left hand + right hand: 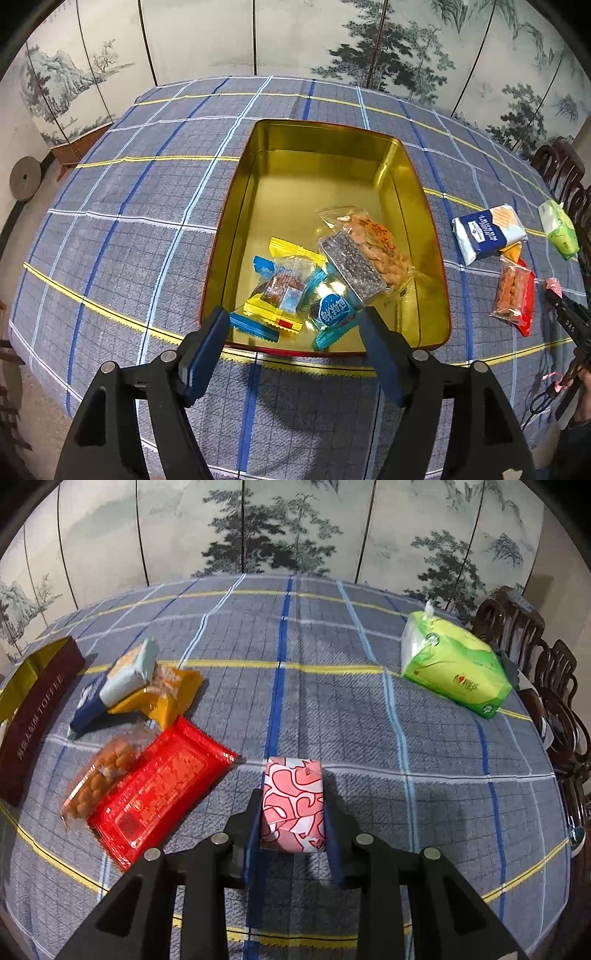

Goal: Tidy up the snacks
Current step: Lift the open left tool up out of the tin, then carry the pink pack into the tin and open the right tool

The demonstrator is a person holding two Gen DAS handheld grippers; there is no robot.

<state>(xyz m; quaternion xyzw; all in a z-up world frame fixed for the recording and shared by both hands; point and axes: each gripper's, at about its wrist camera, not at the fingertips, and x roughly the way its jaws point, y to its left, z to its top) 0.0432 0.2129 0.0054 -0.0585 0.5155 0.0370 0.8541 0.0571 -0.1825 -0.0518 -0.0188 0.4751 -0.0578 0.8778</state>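
Several wrapped snacks [314, 280] already lie in the gold tin [258, 177] at frame centre; the left claw [295, 332] hovers spread above its near rim. The right claw [293, 812] pinches a pink patterned packet [293, 805]. A red packet [162, 786], a peanut bag [99, 775] and a blue cracker pack [114, 683] wait on the counter [369, 738], left of frame.

On the bench [129, 221] stands the tin [236, 192], wrapped snacks [295, 295] piled at its near end. Right of it lie a cracker pack [487, 232] and a nut pack [511, 295], perhaps overlapping; tissues [454, 668] sit farther right.
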